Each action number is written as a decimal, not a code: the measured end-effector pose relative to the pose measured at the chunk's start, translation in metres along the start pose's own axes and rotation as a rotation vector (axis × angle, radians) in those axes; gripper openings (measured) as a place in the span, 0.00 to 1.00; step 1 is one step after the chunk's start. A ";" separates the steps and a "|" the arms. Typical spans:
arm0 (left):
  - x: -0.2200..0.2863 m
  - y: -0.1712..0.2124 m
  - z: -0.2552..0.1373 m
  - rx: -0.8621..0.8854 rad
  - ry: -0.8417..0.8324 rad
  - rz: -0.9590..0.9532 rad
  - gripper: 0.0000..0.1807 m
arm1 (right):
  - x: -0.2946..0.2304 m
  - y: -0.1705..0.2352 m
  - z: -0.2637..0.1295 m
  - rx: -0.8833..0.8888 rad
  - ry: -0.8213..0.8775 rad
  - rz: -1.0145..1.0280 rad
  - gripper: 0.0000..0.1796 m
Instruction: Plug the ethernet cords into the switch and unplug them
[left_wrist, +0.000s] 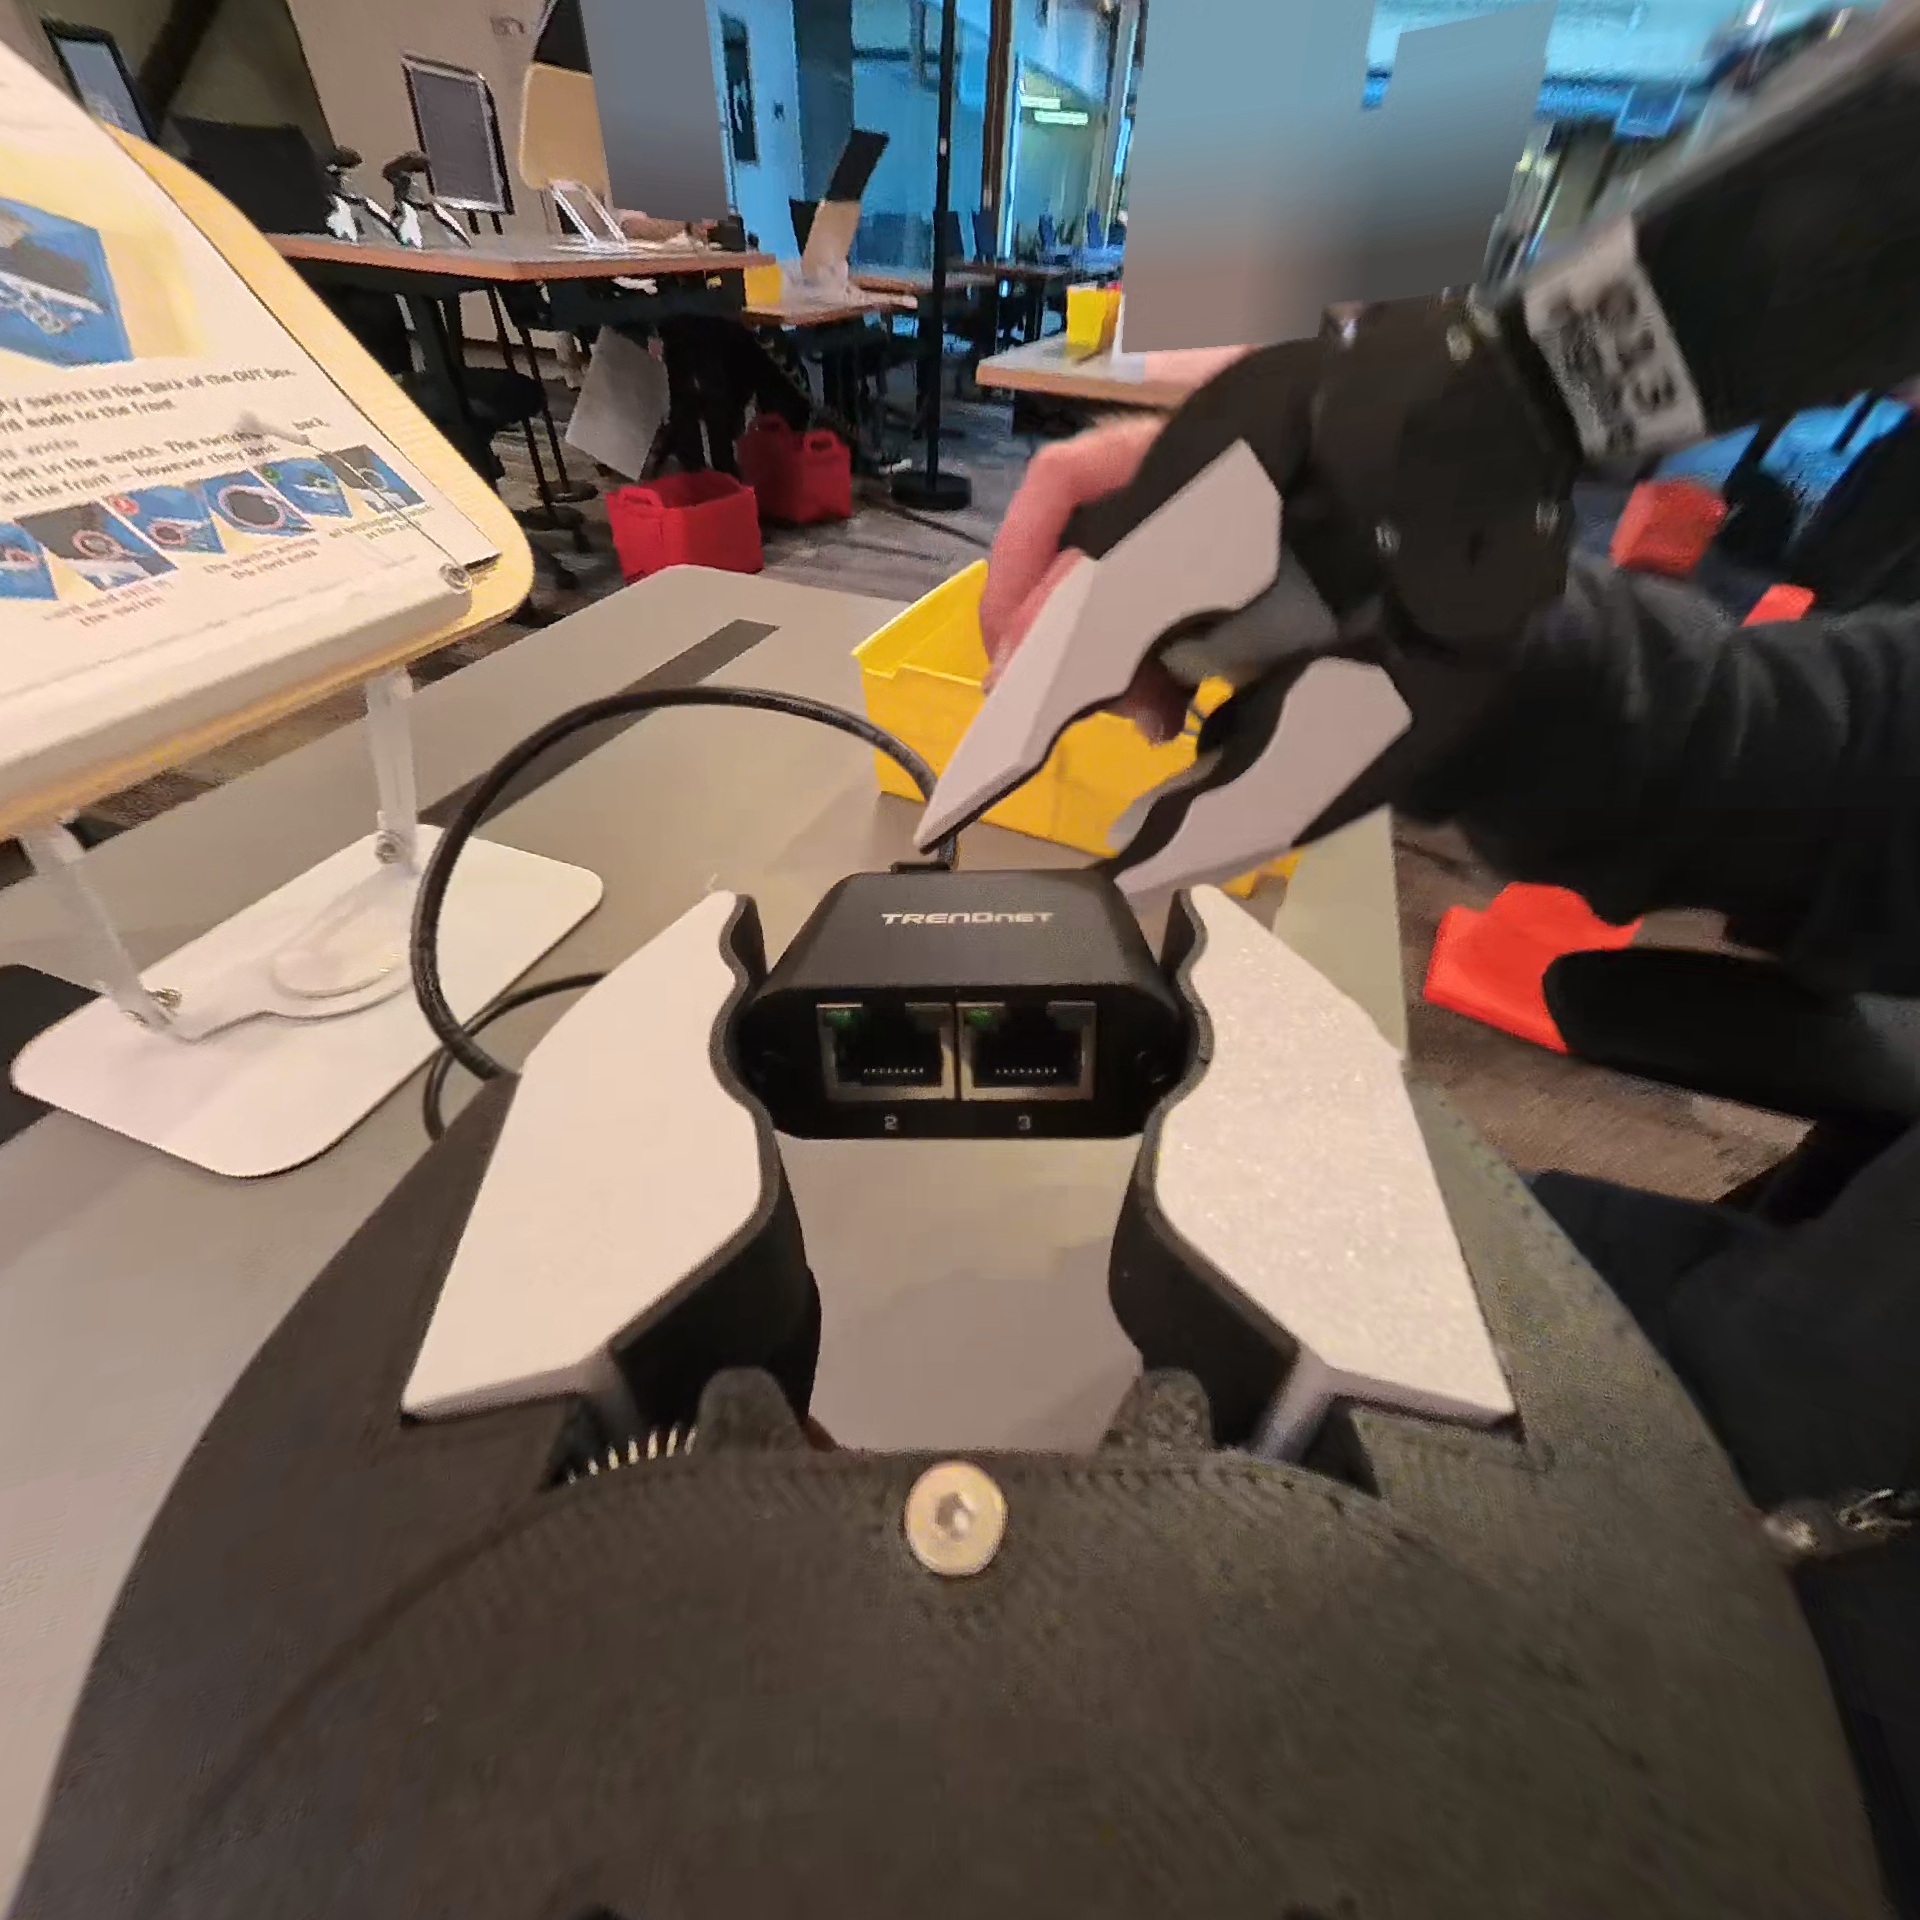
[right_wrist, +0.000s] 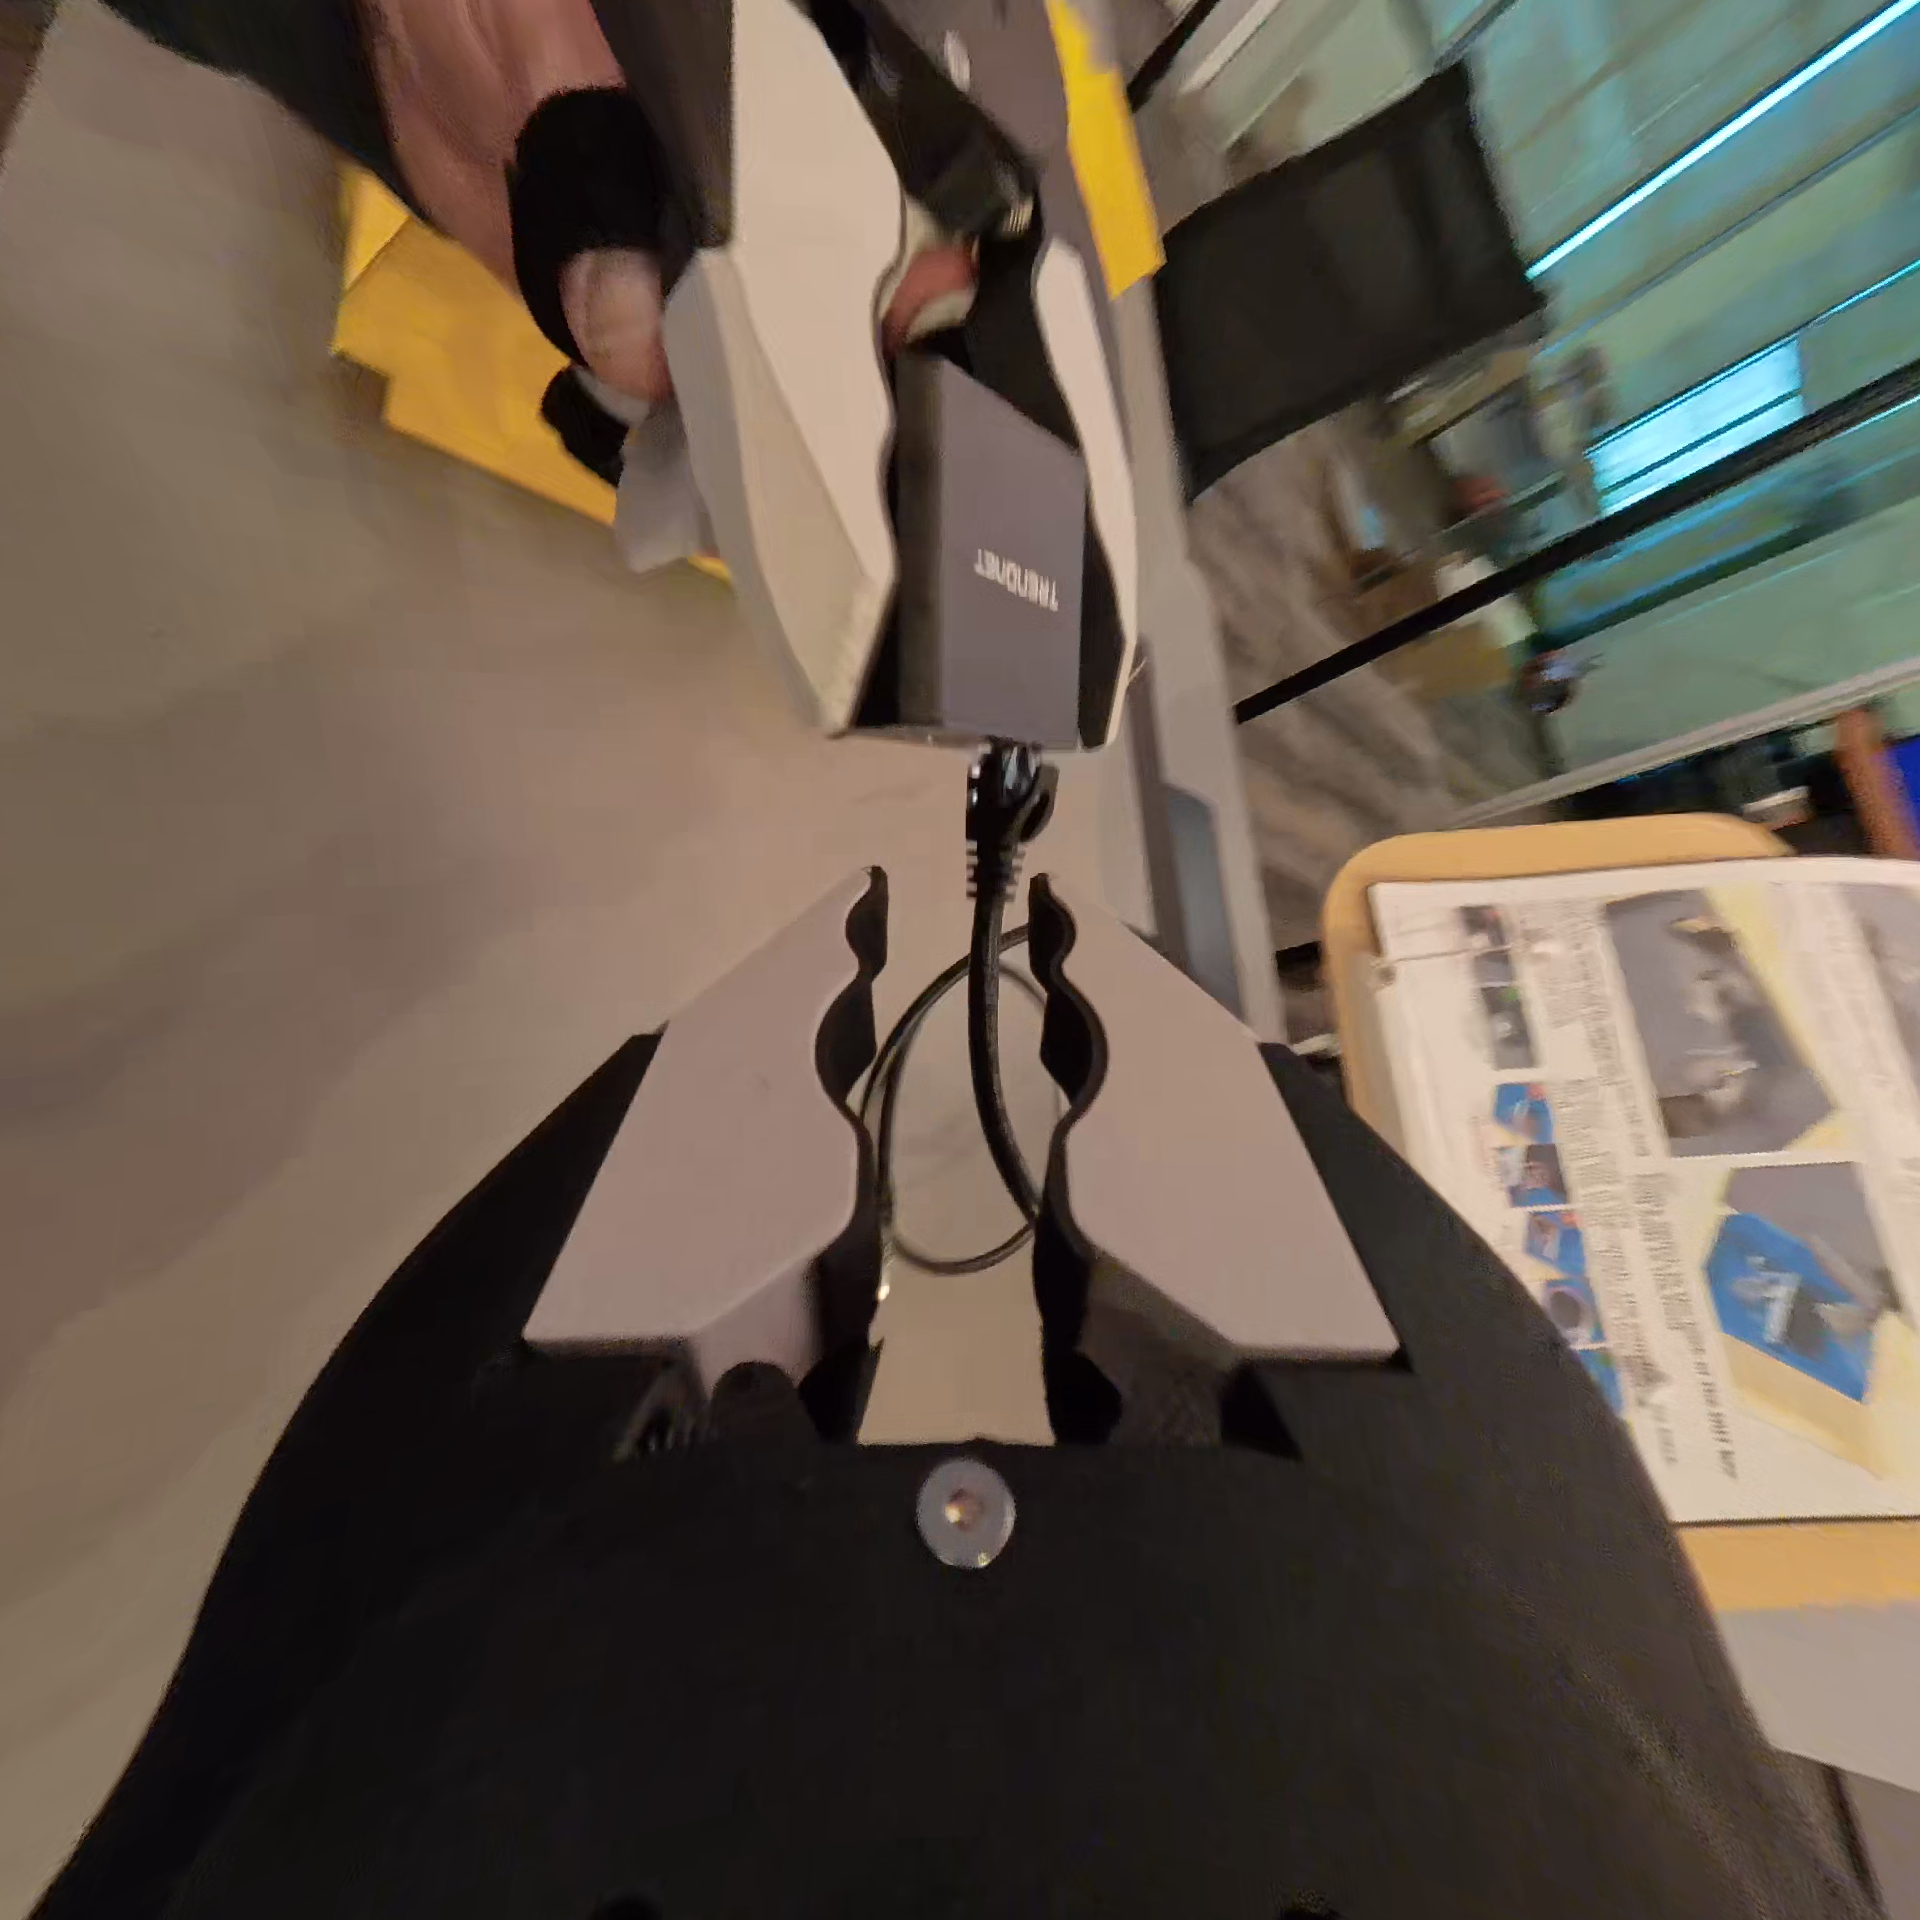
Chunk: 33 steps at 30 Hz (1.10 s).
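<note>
Left gripper (left_wrist: 961, 997) clamped the switch (left_wrist: 961, 997) by its sides, above the table (left_wrist: 665, 831); both facing ports empty. Right gripper (right_wrist: 956, 883) stood open around the black cord (right_wrist: 987, 1039) plugged into the rear. Judged step: unplugging. Next: close on the plug boot (right_wrist: 997, 831), pull straight.

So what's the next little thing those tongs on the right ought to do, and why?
Probably close the right tongs on the plug and pull it straight out. The left tongs already clamp the black switch, its two front ports sit empty, and the right tongs are open around the one black cord at the back.
</note>
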<state>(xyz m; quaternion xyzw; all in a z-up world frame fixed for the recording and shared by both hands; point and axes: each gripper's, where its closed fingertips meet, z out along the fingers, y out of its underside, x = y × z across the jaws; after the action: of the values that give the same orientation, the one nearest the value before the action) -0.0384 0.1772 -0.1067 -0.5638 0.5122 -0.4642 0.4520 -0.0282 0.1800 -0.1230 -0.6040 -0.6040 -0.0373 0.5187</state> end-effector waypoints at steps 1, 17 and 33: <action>0.000 -0.001 0.000 0.019 0.008 -0.036 0.41 | 0.001 -0.004 0.001 0.025 0.055 -0.030 0.15; 0.008 -0.016 0.000 0.146 0.121 -0.280 0.40 | 0.015 -0.020 -0.001 0.006 0.338 -0.417 0.10; 0.009 -0.010 0.002 0.142 0.143 -0.324 0.40 | 0.004 -0.017 0.003 -0.079 0.189 -0.488 0.06</action>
<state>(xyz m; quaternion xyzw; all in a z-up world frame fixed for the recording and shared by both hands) -0.0347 0.1693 -0.0966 -0.5712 0.4112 -0.6049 0.3725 -0.0419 0.1804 -0.1119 -0.4542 -0.6787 -0.2409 0.5244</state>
